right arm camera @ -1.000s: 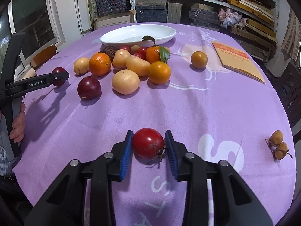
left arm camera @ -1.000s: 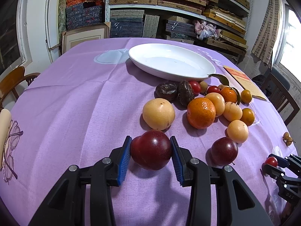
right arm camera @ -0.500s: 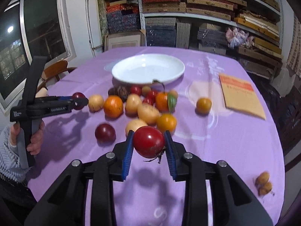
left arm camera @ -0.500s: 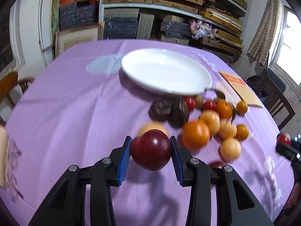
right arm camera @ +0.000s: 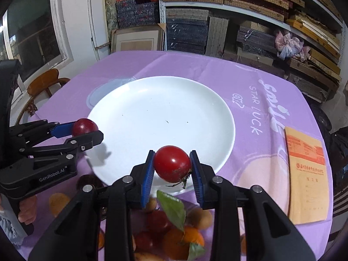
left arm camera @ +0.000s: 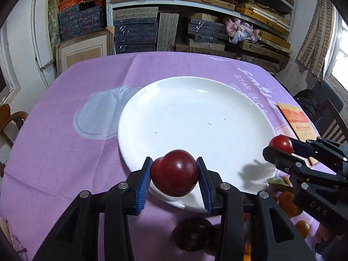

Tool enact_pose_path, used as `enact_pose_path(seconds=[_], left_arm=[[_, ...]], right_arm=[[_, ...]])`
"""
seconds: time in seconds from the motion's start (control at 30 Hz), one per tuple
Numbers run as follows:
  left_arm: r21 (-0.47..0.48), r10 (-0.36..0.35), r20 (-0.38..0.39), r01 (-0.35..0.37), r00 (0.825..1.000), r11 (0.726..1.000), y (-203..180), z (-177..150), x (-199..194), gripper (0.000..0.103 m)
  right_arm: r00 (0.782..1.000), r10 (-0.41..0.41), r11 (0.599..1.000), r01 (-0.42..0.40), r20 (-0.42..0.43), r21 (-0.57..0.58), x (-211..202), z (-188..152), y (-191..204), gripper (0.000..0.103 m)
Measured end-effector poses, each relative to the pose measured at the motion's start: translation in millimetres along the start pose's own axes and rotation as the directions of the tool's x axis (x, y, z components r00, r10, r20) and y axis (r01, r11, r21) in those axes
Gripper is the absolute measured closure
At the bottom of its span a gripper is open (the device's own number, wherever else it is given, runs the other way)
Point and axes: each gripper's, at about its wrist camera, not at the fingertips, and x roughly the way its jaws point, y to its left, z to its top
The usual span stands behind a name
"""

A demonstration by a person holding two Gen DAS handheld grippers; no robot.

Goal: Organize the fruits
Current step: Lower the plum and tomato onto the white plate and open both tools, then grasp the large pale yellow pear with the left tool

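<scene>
My left gripper [left arm camera: 174,179] is shut on a dark red plum [left arm camera: 175,171] and holds it above the near rim of the empty white plate [left arm camera: 195,113]. My right gripper [right arm camera: 171,169] is shut on a red tomato [right arm camera: 172,163] above the plate's [right arm camera: 156,113] near edge. Each gripper shows in the other view: the right one [left arm camera: 282,146] with the tomato at the plate's right edge, the left one [right arm camera: 87,130] with the plum at its left edge. Remaining fruits, oranges [right arm camera: 191,237] and a dark fruit [left arm camera: 193,235], lie below the grippers, partly hidden.
A purple cloth [left arm camera: 65,152] covers the round table. An orange booklet [right arm camera: 306,174] lies right of the plate. Wooden chairs [right arm camera: 43,84] stand at the table's left and right [left arm camera: 332,119]. Shelves of boxes [left arm camera: 174,21] fill the back wall.
Both grippers lifted their fruits off the cloth and carried them forward over the fruit pile to the plate's near rim. The fruit pile now lies beneath them.
</scene>
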Motion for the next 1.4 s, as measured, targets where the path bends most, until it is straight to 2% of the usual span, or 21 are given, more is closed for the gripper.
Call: enact_pose_path(seconds=[0.13,0.27,0.3,0.47,0.5,0.53,0.6,0.73,0.8,0.9,1.0,1.1,1.2,1.4], left_arm=[[0.010,-0.003,-0.020,0.003,1.000,1.000,0,6,19,0.061],[0.025,-0.001,-0.005,0.001,1.000,1.000,-3,4,18,0.058],[0.024,0.003,0.001,-0.003,1.000,1.000,-3,4,16,0.054],[0.025,0.019,0.031,-0.020,0.999,1.000,3,6,-10,0.051],[0.019,0.023,0.040,-0.023,0.999,1.000,6,4,-20,0.048],[0.014,0.030,0.050,-0.030,0.998,0.999,9,1,-30,0.044],[0.009,0.050,0.083,-0.051,0.995,0.999,15,-12,-53,0.031],[0.007,0.106,0.139,-0.108,0.985,0.994,22,-54,-88,0.016],[0.006,0.124,0.148,-0.126,0.981,0.992,22,-80,-98,0.011],[0.009,0.138,0.129,-0.140,0.982,0.990,16,-107,-98,0.011],[0.003,0.127,0.112,-0.129,0.986,0.992,13,-120,-94,0.011],[0.012,0.120,0.104,-0.122,0.987,0.992,8,-124,-89,0.011],[0.027,0.130,0.103,-0.134,0.986,0.991,2,-126,-83,0.011],[0.031,0.121,0.073,-0.124,0.990,0.992,1,-128,-68,0.011]], right_arm=[[0.999,-0.001,1.000,0.001,-0.041,-0.004,27,4,-3,0.071],[0.999,-0.013,1.000,0.013,-0.038,-0.008,31,5,-5,0.066],[0.999,-0.015,1.000,0.015,-0.032,-0.007,29,6,-6,0.065],[0.998,0.006,0.999,-0.008,0.055,0.040,-20,3,-18,0.062],[0.997,0.001,0.999,-0.005,0.081,0.049,-35,0,-21,0.054],[0.994,-0.012,0.998,0.006,0.112,0.057,-51,-5,-22,0.041],[0.980,-0.054,0.996,0.040,0.190,0.076,-89,-23,-26,0.025],[0.953,-0.079,0.989,0.037,0.292,0.144,-143,-75,-33,0.008],[0.941,-0.080,0.981,0.017,0.329,0.191,-158,-105,-37,0.006],[0.926,-0.096,0.966,-0.001,0.364,0.258,-167,-143,-46,0.004],[0.920,-0.098,0.949,-0.029,0.380,0.313,-165,-173,-54,0.004],[0.929,-0.090,0.932,-0.048,0.358,0.358,-159,-180,-63,0.004],[0.927,-0.071,0.919,-0.083,0.367,0.387,-156,-178,-69,0.004],[0.935,-0.071,0.929,-0.066,0.349,0.364,-153,-174,-60,0.004]])
